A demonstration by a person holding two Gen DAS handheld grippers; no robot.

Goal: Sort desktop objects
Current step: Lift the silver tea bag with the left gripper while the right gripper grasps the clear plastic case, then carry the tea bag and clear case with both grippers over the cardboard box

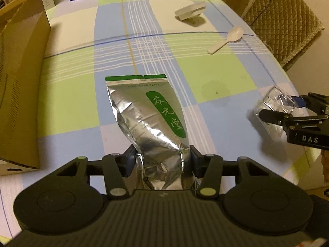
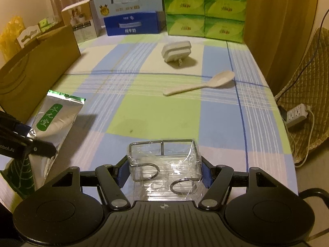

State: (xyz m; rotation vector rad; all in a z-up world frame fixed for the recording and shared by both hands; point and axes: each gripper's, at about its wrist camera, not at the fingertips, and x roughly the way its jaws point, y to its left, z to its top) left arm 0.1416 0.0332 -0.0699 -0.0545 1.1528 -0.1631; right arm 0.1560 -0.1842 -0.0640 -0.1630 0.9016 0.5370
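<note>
My left gripper (image 1: 162, 158) is shut on the lower end of a silver foil pouch (image 1: 148, 111) with a green label, held just above the checked tablecloth. The pouch also shows in the right wrist view (image 2: 55, 121), with the left gripper (image 2: 30, 142) on it. My right gripper (image 2: 164, 170) is shut on a wire rack wrapped in clear plastic (image 2: 164, 160). In the left wrist view the rack (image 1: 273, 105) and right gripper (image 1: 281, 109) sit at the right. A white plastic spoon (image 2: 201, 83) and a white plug adapter (image 2: 176, 51) lie further back.
A brown cardboard box (image 1: 18, 78) stands along the left edge of the table. A blue milk carton (image 2: 131, 23) and green tissue packs (image 2: 205, 8) line the back. A quilted chair (image 1: 281, 20) and a power strip (image 2: 296, 115) are off the right edge.
</note>
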